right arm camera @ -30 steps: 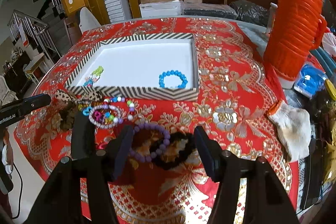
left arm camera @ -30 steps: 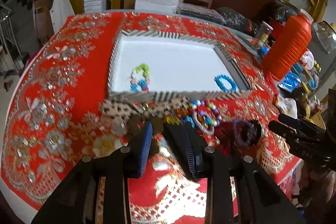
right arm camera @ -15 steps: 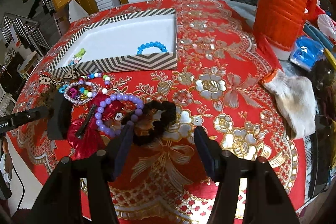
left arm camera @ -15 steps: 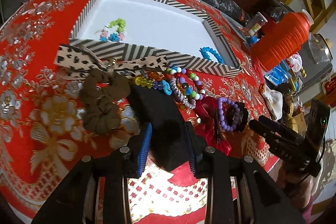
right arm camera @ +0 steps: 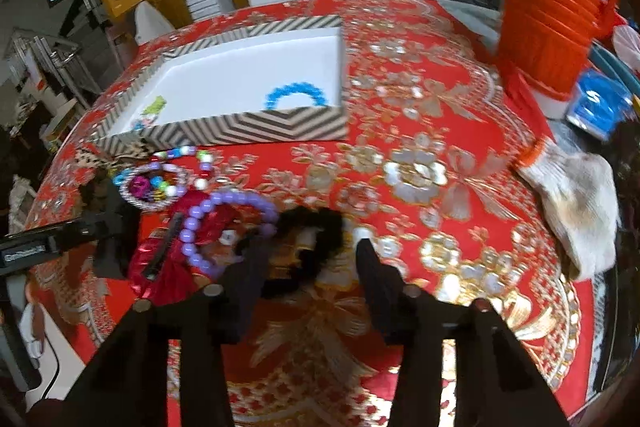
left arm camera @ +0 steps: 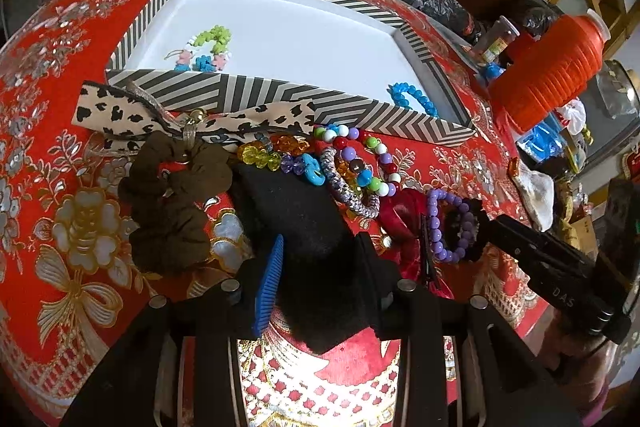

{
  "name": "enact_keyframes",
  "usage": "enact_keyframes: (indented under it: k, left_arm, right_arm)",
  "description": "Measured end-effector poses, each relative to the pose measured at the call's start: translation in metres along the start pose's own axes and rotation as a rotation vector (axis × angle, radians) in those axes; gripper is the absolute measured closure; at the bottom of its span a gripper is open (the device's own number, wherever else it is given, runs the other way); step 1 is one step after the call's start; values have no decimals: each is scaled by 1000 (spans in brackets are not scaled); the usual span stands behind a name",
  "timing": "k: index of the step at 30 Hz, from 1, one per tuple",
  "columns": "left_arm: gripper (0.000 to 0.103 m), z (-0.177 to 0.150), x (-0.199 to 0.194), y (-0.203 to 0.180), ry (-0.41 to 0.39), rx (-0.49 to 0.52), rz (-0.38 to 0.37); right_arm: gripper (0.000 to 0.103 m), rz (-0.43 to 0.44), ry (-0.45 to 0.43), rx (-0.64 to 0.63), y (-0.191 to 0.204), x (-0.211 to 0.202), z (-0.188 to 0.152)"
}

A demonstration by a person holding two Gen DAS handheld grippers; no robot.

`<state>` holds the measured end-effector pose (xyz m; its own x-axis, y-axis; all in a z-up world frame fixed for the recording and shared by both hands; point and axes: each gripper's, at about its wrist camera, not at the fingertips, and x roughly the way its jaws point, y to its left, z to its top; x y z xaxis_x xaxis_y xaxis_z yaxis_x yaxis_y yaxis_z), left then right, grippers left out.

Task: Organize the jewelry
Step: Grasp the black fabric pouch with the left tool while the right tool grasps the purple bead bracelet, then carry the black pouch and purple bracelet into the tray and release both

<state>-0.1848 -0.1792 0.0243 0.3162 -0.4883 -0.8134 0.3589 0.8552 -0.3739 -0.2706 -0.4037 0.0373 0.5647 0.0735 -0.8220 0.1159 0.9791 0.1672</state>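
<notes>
Two grippers are low over the red patterned tablecloth [right arm camera: 420, 131], near the pile of jewelry in front of the striped tray [left arm camera: 280, 99].

A black fabric piece [left arm camera: 304, 219] is between the fingers of the left gripper [left arm camera: 318, 251]. Its jaws are opening at this moment, and I cannot tell if the pads still press on the fabric. Just left of it lies a brown scrunchie [left arm camera: 172, 203], and behind that a leopard-print ribbon [left arm camera: 132, 115] lies against the front wall of the tray.

The jaws of the right gripper [right arm camera: 308, 255] are closing around a black furry scrunchie [right arm camera: 312, 227], which lies on the cloth between them. The right view is blurred, so I cannot tell if the pads already touch it. A purple bead bracelet [right arm camera: 224, 219] touches this scrunchie on its left side and lies partly on a red bow clip [right arm camera: 168, 259].

A multicolour bead bracelet [left arm camera: 360, 155] and a silver coil bracelet [left arm camera: 344, 187] lie together near the tray's front wall.

Inside the tray, a blue bead bracelet [right arm camera: 296, 95] is in the near right corner, and a small group of green, pink and blue pieces [left arm camera: 208, 47] is at the left side.

An orange jug [left arm camera: 548, 75] stands to the right of the tray.
</notes>
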Motion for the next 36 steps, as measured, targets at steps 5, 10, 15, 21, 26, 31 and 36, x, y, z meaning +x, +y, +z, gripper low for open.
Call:
enact_keyframes:
  k: [5, 10, 15, 21, 26, 31, 36]
  left_arm:
    - [81, 0, 2, -1, -11, 5, 9]
    - [81, 1, 3, 3, -16, -13, -18]
    - [98, 0, -3, 5, -21, 17, -22]
    - [103, -3, -23, 8, -33, 32, -37]
    - [103, -4, -45, 1, -56, 72, -54]
    - [103, -3, -64, -4, -80, 103, -52]
    - [103, 2, -79, -3, -113, 101, -46]
  right_arm:
    - [77, 34, 33, -31, 16, 16, 6]
    - [92, 65, 47, -14, 17, 27, 6]
    - [94, 93, -26, -31, 22, 2, 8]
    - [94, 122, -100, -28, 23, -30, 18]
    - [94, 129, -151, -45, 26, -53, 27]
    - [94, 128, -180, -48, 27, -66, 32]
    - [94, 130, -195, -55, 28, -74, 35]
